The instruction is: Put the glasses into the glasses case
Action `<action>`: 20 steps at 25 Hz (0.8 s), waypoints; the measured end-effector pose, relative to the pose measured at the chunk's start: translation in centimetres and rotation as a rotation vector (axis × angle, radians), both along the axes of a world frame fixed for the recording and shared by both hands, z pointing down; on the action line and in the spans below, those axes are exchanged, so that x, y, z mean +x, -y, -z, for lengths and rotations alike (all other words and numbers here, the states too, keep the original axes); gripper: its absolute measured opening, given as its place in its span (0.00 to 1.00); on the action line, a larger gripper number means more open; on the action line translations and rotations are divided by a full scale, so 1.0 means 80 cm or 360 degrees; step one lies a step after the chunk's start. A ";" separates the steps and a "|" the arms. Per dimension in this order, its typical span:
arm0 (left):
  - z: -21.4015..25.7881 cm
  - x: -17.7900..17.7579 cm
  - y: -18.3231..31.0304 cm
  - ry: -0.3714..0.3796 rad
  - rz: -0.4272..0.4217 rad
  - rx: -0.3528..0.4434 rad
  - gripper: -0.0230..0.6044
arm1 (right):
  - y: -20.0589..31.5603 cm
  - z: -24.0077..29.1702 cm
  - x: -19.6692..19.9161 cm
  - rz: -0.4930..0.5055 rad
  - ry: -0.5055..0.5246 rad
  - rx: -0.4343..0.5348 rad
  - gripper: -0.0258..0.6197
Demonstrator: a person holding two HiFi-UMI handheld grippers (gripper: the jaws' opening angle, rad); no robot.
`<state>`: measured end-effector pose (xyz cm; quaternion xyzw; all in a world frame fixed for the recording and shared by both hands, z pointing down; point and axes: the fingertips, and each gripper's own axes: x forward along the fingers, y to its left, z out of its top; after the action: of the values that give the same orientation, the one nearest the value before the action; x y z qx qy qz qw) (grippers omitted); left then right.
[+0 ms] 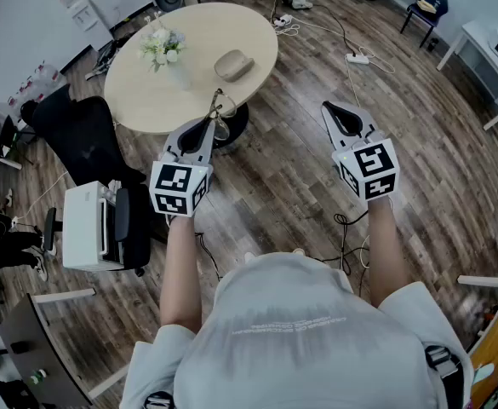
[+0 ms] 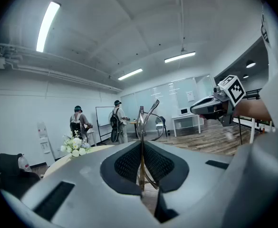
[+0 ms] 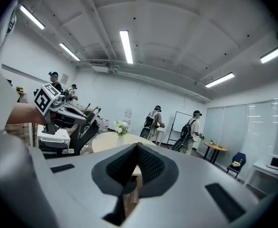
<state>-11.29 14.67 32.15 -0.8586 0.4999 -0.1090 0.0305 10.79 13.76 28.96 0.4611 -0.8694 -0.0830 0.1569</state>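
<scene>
The left gripper's (image 2: 141, 150) jaws are pressed together on the thin metal frame of the glasses (image 2: 147, 121), a pinch that probably keeps the pads off the lenses. The glasses stand edge-on out of the jaw tips, their long axis roughly in line with the jaws, and point ahead at the tabletop's (image 1: 142, 92) near edge, held in the air. The right gripper (image 3: 138, 148) hangs alongside, jaws closed on nothing, likely kept free for the lid. The glasses case (image 1: 234, 64) lies apparently closed towards the tabletop's right edge, with flowers (image 1: 163, 46) towards the left.
</scene>
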 end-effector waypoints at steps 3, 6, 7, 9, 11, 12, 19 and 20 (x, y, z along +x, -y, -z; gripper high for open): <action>0.002 0.000 0.002 0.0001 0.0009 0.0000 0.07 | 0.002 0.002 0.004 0.0000 0.0001 0.0004 0.04; 0.002 0.002 0.004 0.0004 0.0021 -0.0001 0.07 | 0.004 0.002 0.007 0.0001 0.0001 0.0007 0.04; 0.002 0.003 0.004 0.0006 0.0025 -0.0002 0.07 | 0.005 0.001 0.009 0.0002 0.0002 0.0007 0.04; 0.001 0.006 0.003 0.0012 0.0035 -0.0006 0.07 | 0.007 0.000 0.013 0.0005 0.0005 0.0010 0.04; 0.001 0.008 0.002 0.0016 0.0045 -0.0009 0.07 | 0.009 -0.001 0.016 0.0014 0.0007 0.0011 0.04; 0.001 0.010 0.001 0.0018 0.0051 -0.0012 0.07 | 0.009 -0.001 0.017 0.0021 0.0010 0.0013 0.04; -0.002 0.032 -0.001 0.0029 0.0101 -0.0030 0.07 | 0.013 0.001 0.041 0.0065 0.0120 -0.0001 0.04; -0.003 0.037 0.000 0.0030 0.0111 -0.0032 0.07 | 0.015 0.001 0.046 0.0079 0.0130 -0.0014 0.04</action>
<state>-8.30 14.67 32.41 -0.8399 0.5282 -0.1230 0.0227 14.47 12.57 28.91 0.4417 -0.8866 -0.0641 0.1212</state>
